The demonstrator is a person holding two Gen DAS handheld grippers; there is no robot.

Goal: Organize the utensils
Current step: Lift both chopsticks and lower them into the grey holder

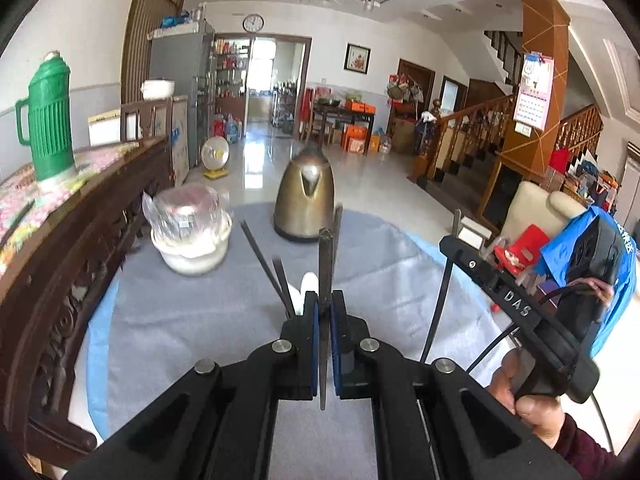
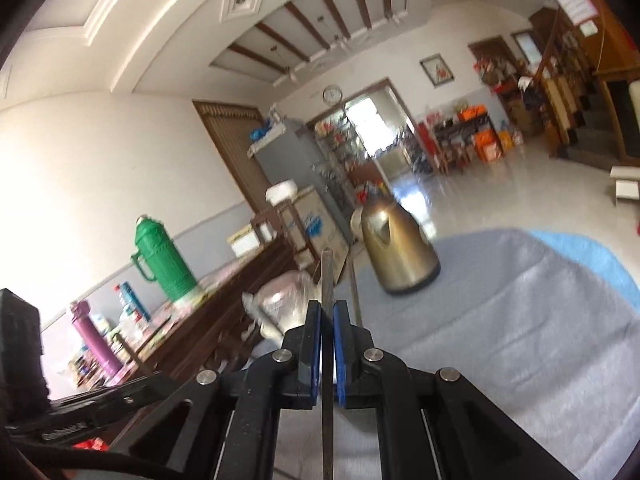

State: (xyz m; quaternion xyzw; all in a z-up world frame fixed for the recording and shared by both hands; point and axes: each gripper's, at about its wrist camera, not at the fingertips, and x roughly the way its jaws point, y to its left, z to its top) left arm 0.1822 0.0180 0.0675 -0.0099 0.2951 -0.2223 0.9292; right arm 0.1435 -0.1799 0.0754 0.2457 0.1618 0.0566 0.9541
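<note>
1. Pinched between the pressed-together blue pads of the left gripper (image 1: 324, 308): one dark chopstick (image 1: 326, 264), held upright above the grey cloth (image 1: 180, 320) on the table, tip level with the kettle's base.
2. Pinched likewise by the right gripper (image 2: 327, 316), pads squeezed onto it: a second dark chopstick (image 2: 327, 280), running up between the fingers and out past the bottom of that view.
3. Glimpsed just beside each held chopstick: one more thin dark stick, not clearly gripped by anything.
4. Seen only from the left wrist: two loose dark chopsticks (image 1: 264, 264) lying on the cloth just left of the gripper, crossing near a small white item (image 1: 308, 282), kind hard to tell; also a hand (image 1: 532, 408) at the right edge, wrapped round the other gripper's handle.
5. Seen only from the right wrist, tilted and blurred: one purple flask (image 2: 94, 336) on the wooden sideboard, near the green one.
6. Found in both views: one brass-coloured kettle (image 1: 306, 196) standing on the cloth beyond the chopsticks, one white bowl (image 1: 192, 252) with a plastic-wrapped container in it to the kettle's left, and one green thermos (image 1: 48, 120) on the sideboard.
</note>
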